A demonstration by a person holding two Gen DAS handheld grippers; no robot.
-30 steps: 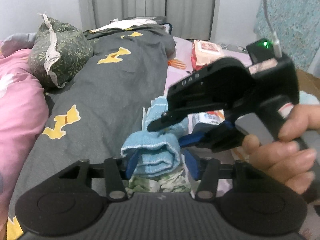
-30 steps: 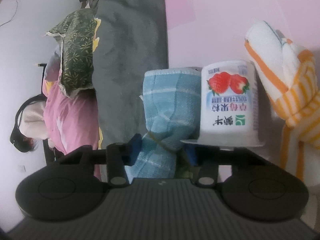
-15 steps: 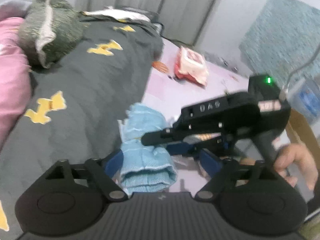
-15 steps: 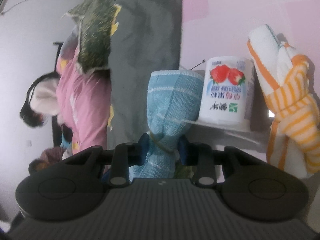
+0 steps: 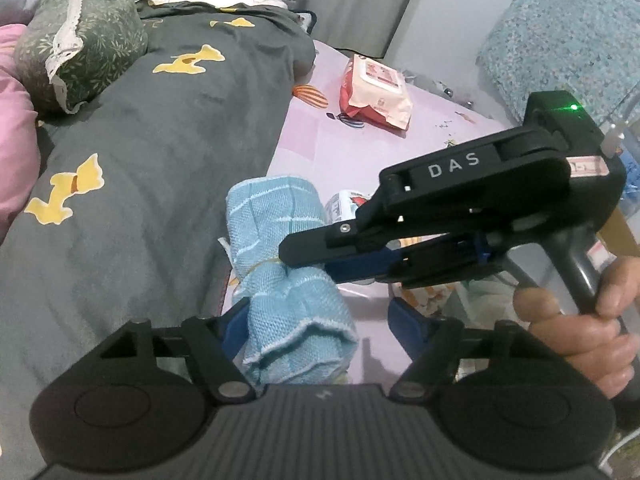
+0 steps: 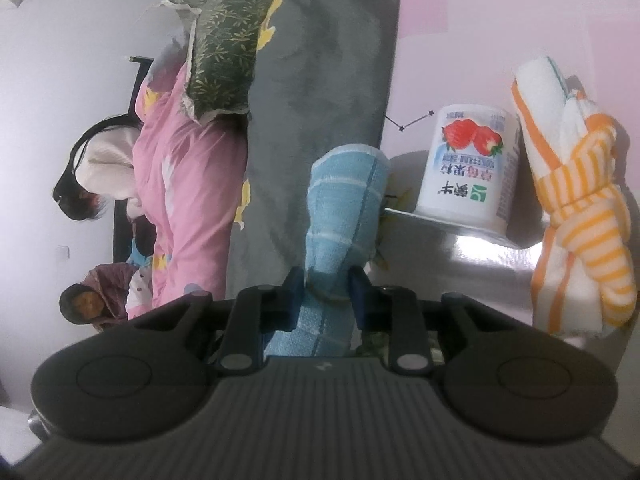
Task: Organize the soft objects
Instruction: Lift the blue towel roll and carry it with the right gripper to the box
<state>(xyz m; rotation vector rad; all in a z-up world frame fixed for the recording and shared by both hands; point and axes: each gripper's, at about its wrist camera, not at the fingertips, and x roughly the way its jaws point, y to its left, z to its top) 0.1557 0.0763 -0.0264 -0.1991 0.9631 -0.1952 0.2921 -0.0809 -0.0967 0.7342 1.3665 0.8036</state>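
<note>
A light blue towel [image 5: 280, 280], rolled and tied at its waist, lies on the pink sheet [image 5: 340, 152] beside a grey blanket [image 5: 160, 160]. My left gripper [image 5: 320, 318] has the towel's near end between its jaws; they are closing, but the right pad still stands clear of the cloth. My right gripper [image 5: 308, 264], held by a hand [image 5: 580, 320], reaches in from the right. In the right wrist view the right gripper [image 6: 326, 292] is closing on the blue towel [image 6: 344, 208], and both pads press its tied waist.
A strawberry yogurt cup [image 6: 468, 168] stands just right of the towel, and an orange-striped towel bundle [image 6: 576, 208] lies beyond it. A wet-wipes pack [image 5: 376, 96] lies farther up the sheet. A green pillow [image 5: 80, 36] and pink duvet [image 6: 180, 160] lie left. A person [image 6: 100, 168] sits beyond the bed.
My left gripper's jaws have spread off the towel's end. The right gripper's jaws have narrowed onto the towel's waist, and the towel has tipped away from the yogurt cup.
</note>
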